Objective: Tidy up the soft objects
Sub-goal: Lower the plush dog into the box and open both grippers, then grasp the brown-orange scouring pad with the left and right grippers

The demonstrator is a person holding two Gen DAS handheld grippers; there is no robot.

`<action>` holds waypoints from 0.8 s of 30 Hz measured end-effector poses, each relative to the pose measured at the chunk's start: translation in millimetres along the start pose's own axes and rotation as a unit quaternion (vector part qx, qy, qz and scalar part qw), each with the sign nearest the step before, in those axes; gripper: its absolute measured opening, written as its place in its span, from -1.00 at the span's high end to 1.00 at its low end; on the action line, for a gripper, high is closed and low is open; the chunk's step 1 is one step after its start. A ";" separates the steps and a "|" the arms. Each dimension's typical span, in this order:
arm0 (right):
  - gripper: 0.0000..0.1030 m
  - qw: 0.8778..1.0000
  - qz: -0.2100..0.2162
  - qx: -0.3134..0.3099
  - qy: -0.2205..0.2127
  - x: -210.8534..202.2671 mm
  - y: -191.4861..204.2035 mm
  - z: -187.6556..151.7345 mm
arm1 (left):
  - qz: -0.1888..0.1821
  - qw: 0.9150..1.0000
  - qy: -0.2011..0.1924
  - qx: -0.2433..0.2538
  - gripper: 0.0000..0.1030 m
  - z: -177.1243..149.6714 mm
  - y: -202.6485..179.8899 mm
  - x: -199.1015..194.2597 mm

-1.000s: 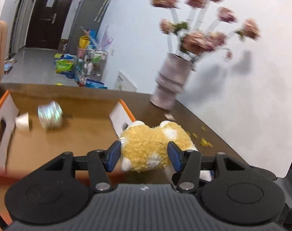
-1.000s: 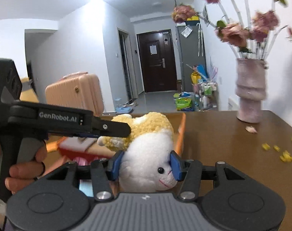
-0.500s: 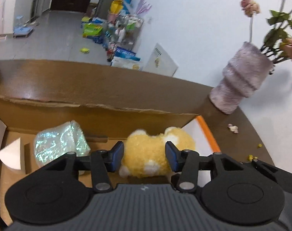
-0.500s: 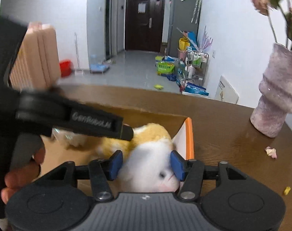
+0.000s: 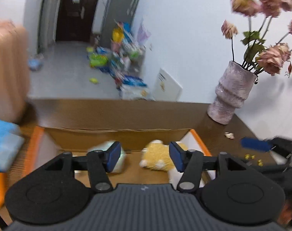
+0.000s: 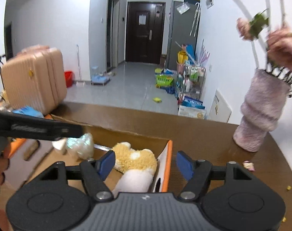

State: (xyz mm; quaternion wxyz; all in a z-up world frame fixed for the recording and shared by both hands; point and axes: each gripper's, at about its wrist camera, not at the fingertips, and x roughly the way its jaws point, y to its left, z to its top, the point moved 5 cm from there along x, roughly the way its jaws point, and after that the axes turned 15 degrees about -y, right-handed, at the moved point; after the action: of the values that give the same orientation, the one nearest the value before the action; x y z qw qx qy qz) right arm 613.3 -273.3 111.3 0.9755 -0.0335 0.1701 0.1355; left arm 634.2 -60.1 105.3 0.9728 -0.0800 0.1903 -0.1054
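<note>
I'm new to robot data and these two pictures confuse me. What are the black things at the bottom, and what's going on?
Each picture comes from a camera riding on a hand-held gripper that a person carries. The left hand-held gripper and right hand-held gripper both stand open, holding nothing. Below them a yellow and white plush toy lies inside an open cardboard box, beside a shiny crinkled plastic bundle. The box stands on a brown wooden table with a pink ribbed vase.

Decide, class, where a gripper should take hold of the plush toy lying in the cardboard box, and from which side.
Grip the plush toy across its curly yellow body, coming down from above through the open top of the cardboard box. It lies on its side against the orange-edged flap, which blocks a sideways approach.
</note>
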 end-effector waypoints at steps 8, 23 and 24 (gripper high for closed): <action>-0.58 0.999 0.010 0.022 -0.034 -104.1 -2.4 12.3 | 0.032 0.996 -0.046 0.064 -0.53 -5.5 10.6 -141.3; -0.82 0.990 0.046 0.037 -0.129 -296.5 85.4 -88.0 | 0.043 0.987 -0.139 0.065 -0.94 -139.6 15.1 -353.3; -0.83 0.989 0.045 0.040 -0.132 -306.0 90.6 -97.2 | 0.041 0.987 -0.143 0.063 -0.95 -150.4 13.1 -363.7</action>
State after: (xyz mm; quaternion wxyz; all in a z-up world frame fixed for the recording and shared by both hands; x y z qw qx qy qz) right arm 279.9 -274.4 122.5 0.9829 0.0310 0.0462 0.1757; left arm 249.0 20.8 93.6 0.9965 -0.0255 0.0451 -0.0651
